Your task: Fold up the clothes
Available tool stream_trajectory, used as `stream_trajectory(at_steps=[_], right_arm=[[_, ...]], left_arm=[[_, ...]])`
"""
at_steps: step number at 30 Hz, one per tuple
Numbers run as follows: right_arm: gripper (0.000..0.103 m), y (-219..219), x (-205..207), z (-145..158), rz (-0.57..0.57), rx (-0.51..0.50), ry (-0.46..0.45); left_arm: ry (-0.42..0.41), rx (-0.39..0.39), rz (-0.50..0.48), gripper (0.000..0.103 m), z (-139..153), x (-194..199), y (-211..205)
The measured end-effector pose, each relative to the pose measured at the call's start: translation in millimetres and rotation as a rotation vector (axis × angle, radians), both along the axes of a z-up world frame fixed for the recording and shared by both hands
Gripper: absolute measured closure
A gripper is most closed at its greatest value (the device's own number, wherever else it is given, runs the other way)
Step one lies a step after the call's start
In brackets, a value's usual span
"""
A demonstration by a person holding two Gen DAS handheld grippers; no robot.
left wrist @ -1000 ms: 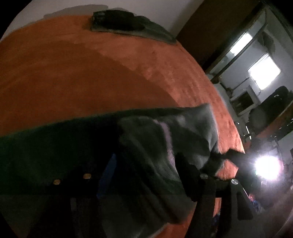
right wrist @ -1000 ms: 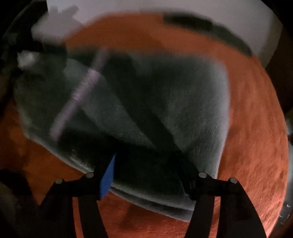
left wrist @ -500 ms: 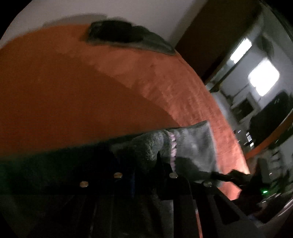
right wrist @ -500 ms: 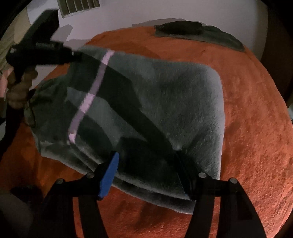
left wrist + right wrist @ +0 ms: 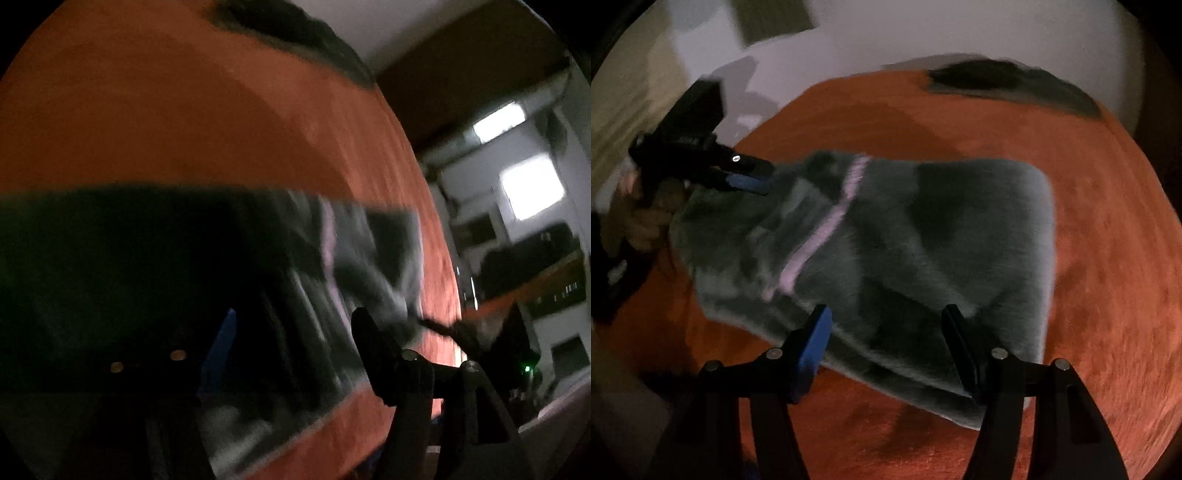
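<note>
Since half a second ago, the left gripper (image 5: 750,177) has let its fingers part: in the left wrist view they were pressed on the grey cloth's corner, and now they stand spread, with the blurred cloth lying between and beyond them. In the right wrist view that gripper sits at the left of the frame, at the far-left corner of the cloth, its blue pad just touching or just off the fabric; I cannot tell which.

One grey fleece garment (image 5: 923,236) with a single pale pink stripe (image 5: 827,225) lies folded over in layers on the orange bed cover (image 5: 1108,258), filling the middle of the frame. The right gripper (image 5: 886,332) has its fingers spread wide over the near edge, pinching nothing.

My judgement: a fold has just been laid and let go. Whether another fold is wanted or the piece is done, the pictures do not settle; the left side looks rumpled, so any further handling calls for a fresh hold on an edge.

Counted: two grippers, one grey garment in hand, one dark pile (image 5: 1008,83) at the upper right, one person's hand (image 5: 646,218) at the left
</note>
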State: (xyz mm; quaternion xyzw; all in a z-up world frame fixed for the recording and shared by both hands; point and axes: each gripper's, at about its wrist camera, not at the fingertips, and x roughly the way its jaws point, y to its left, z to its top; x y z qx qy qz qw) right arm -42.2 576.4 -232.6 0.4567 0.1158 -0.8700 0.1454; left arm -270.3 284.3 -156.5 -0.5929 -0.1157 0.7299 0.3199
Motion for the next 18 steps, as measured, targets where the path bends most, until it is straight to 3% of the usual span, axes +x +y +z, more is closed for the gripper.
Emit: stream_trajectory(at_steps=[3,4,5,6,7,11,15,18], right_arm=[[0.042,-15.2,8.7,-2.0,0.079,0.076,0.037],[0.044,-20.2,11.7,-2.7,0.105,0.101,0.049],[0.067,-25.3,14.6,-3.4,0.131,0.126,0.061],[0.089,-30.2,16.9,-6.5,0.150,0.162,0.072],[0.089,-32.9,19.6,-8.2,0.156,0.186,0.086],[0.092,-33.5,34.0,9.6,0.169,0.119,0.150],[0.091,-26.4,41.6,0.7,0.173,0.103,0.072],[0.082,-18.7,22.0,-12.8,0.180,0.101,0.025]], left_arm=[[-0.008,-0.057,-0.044,0.039,-14.0,13.5,15.5],[-0.017,-0.081,-0.051,0.066,-21.1,15.0,20.1],[-0.027,-0.104,-0.058,0.084,-28.3,16.5,24.7],[-0.045,-0.118,-0.047,0.087,-32.3,16.1,24.2],[-0.062,-0.100,-0.019,0.088,-30.4,14.6,18.6],[-0.081,-0.027,0.027,0.088,-10.8,13.2,-5.2],[-0.151,-0.055,-0.001,0.086,-35.5,15.0,-6.1],[-0.160,-0.043,0.010,0.081,-37.1,16.6,-7.9]])
